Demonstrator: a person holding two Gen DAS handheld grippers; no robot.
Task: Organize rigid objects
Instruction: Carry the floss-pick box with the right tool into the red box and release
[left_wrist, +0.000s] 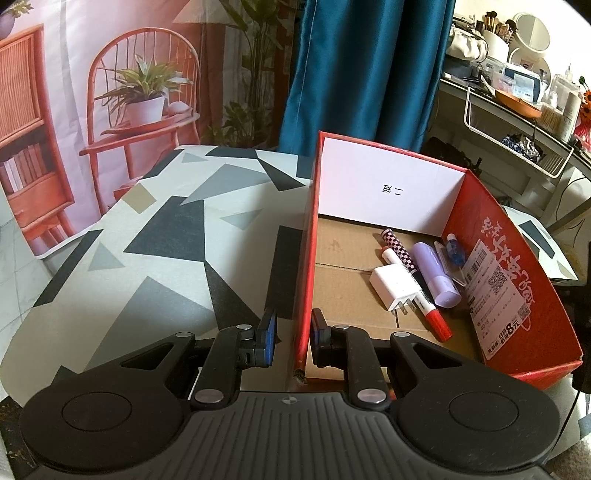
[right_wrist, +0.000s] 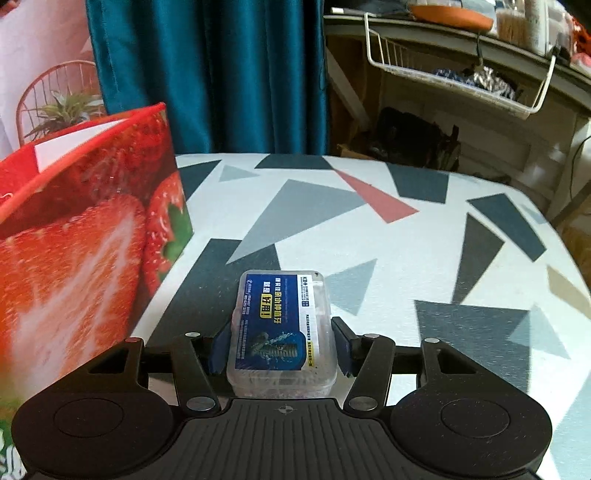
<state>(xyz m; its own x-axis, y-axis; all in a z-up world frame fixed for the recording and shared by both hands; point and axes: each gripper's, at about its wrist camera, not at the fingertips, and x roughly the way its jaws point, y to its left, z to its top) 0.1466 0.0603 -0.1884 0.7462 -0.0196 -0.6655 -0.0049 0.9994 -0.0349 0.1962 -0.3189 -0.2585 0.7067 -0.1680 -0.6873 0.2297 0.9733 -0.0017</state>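
Clear plastic screw case (right_wrist: 282, 328) gripped across its width by right tool (right_wrist: 282, 345), long axis forward; strawberry box (right_wrist: 81, 258) lies leftward. Left tool (left_wrist: 291, 341) pinched on box wall.

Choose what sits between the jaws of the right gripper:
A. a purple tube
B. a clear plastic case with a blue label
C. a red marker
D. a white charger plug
B: in the right wrist view the clear plastic case with a blue label sits between the jaws of the right gripper.
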